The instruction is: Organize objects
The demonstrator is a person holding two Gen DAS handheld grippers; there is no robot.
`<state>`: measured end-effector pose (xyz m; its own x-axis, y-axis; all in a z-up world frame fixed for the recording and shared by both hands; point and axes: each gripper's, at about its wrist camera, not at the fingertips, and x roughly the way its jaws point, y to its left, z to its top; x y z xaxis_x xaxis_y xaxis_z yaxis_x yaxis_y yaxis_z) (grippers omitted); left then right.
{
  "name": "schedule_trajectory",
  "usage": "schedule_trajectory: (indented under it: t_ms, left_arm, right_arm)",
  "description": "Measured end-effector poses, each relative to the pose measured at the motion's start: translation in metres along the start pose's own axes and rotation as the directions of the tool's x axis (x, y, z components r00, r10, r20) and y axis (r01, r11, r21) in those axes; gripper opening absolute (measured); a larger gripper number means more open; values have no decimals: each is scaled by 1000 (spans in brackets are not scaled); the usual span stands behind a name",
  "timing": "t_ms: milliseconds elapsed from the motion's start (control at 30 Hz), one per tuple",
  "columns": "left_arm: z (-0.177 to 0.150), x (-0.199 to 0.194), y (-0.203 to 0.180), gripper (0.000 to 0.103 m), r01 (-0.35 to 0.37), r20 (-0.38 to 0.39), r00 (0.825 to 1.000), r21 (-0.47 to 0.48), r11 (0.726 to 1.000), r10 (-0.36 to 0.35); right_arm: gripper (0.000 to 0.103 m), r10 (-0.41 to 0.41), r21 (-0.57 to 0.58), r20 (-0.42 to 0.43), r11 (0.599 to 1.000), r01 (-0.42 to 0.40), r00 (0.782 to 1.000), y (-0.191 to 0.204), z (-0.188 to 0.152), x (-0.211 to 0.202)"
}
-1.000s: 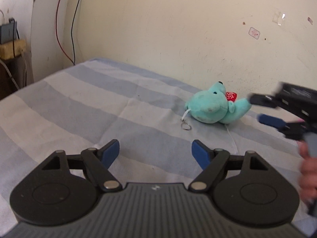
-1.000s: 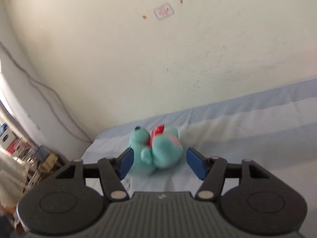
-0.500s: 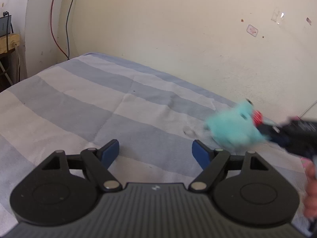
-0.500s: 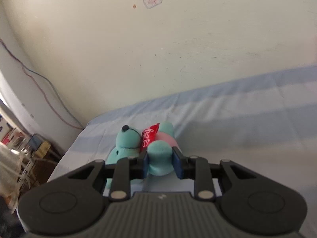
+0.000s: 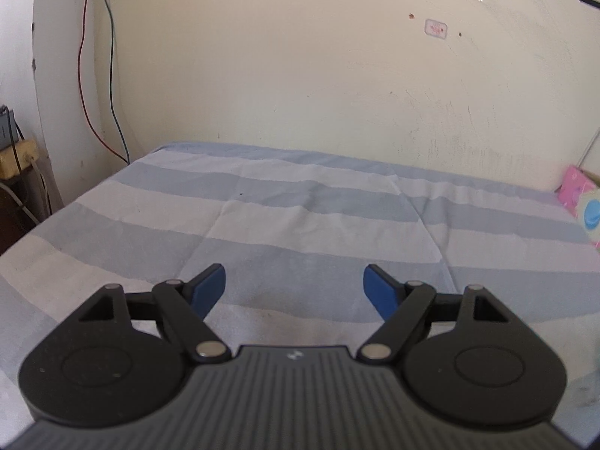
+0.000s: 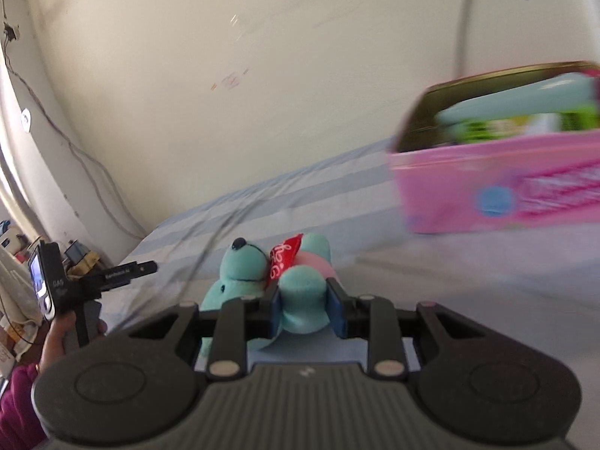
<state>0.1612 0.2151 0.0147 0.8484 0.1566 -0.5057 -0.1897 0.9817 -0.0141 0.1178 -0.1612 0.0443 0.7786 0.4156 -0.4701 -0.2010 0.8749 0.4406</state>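
My right tongs [image 6: 305,309] are squeezing the teddy [image 6: 262,273]; left tongs [image 5: 294,287] are gaping, empty. Soft teddy might be slipping before the pink box [image 6: 498,183].

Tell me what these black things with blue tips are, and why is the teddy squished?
They are grabbing tools. A person holds one hand-held gripper in each hand, and a little camera on each looks forward along its two blue fingers. One picture comes from the left hand-held gripper: it is open, holds nothing, and looks over a striped bed sheet. The other comes from the right hand-held gripper: it is shut on a turquoise plush toy with a red tag. Ahead to the right, blurry, is an open pink box with things inside, resting on the bed. At that picture's left edge you can see the person's other hand holding the left tool.
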Motion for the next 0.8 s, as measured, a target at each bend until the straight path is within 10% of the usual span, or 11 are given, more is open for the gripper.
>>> schedule_trajectory:
  t_ms: [333, 800]
  left_arm:
    - [-3, 3, -10, 82, -98, -51, 994, 53, 994, 101]
    - [-5, 5, -24, 86, -188, -70, 977, 141, 972, 199]
  right_arm:
    - [27, -151, 20, 157, 988, 150, 976, -52, -21, -73]
    - [51, -135, 73, 249, 990, 121, 959, -90, -30, -105]
